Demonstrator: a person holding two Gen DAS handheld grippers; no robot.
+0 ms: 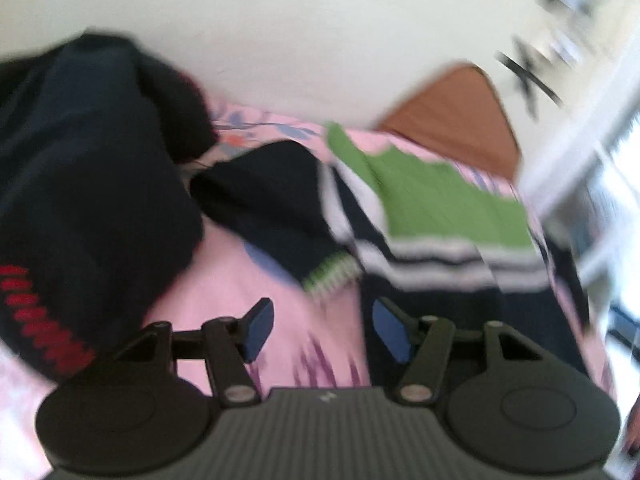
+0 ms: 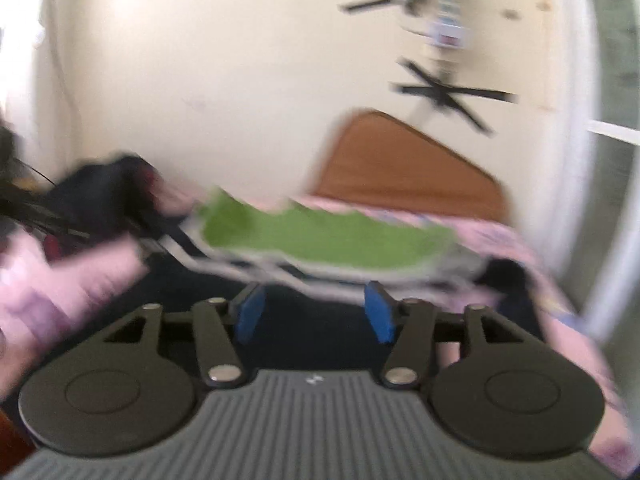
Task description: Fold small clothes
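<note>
1. Left gripper point(image 1: 320, 330): jaws apart, nothing between the blue pads point(image 1: 260, 330); hovering over the pink bedsheet point(image 1: 224, 276).
2. Right gripper point(image 2: 314, 314): jaws apart too, nothing clamped; dark cloth lying under the gap.
3. Green, white and navy sweater point(image 1: 432, 216): spread flat on the bedsheet, just ahead of the left gripper and a little to its right in the left wrist view; green part toward the far side, navy part nearest the pads. In the right wrist view, same sweater point(image 2: 320, 240) straight ahead of the pads, just beyond their tips.
4. One navy sleeve point(image 1: 276, 208) with a green-and-white cuff point(image 1: 332, 276) stretched out from the sweater's left side, cuff ending near the left gripper.
5. Left of the sweater: a heap of dark clothes point(image 1: 88, 184) with red marks, apart from the sleeve.
6. Beyond the sweater: brown headboard point(image 1: 460, 120) against a cream wall point(image 1: 320, 40).
7. Much motion blur; finer detail impossible to tell.
</note>
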